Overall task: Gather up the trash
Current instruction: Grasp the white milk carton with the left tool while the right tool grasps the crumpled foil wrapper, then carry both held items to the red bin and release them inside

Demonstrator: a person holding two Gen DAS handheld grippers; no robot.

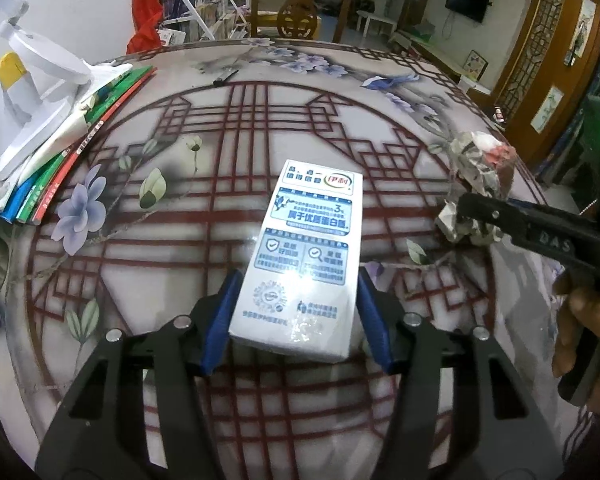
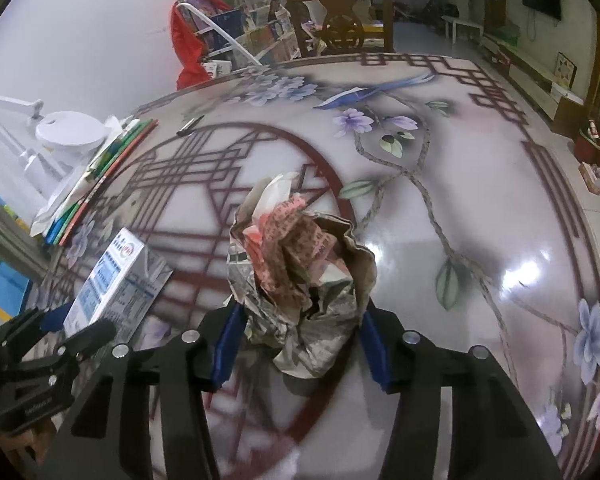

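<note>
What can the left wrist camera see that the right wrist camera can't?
Only the left wrist view shows a yellow-capped bottle and the person's hand holding the right claw. Only the right wrist view shows a blue and yellow thing at the table's left edge. Both show the milk carton between the left claw's pads, the crumpled newspaper, the books and a pen.

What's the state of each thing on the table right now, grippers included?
White and blue milk carton: lying flat on the table, near end between the left pads.
Crumpled newspaper ball: wadded, between the right pads.
Left gripper: shut on the carton.
Right gripper: shut on the newspaper.
Black pen: lying loose, far side.
Stack of thin books: piled at the table's edge.
</note>
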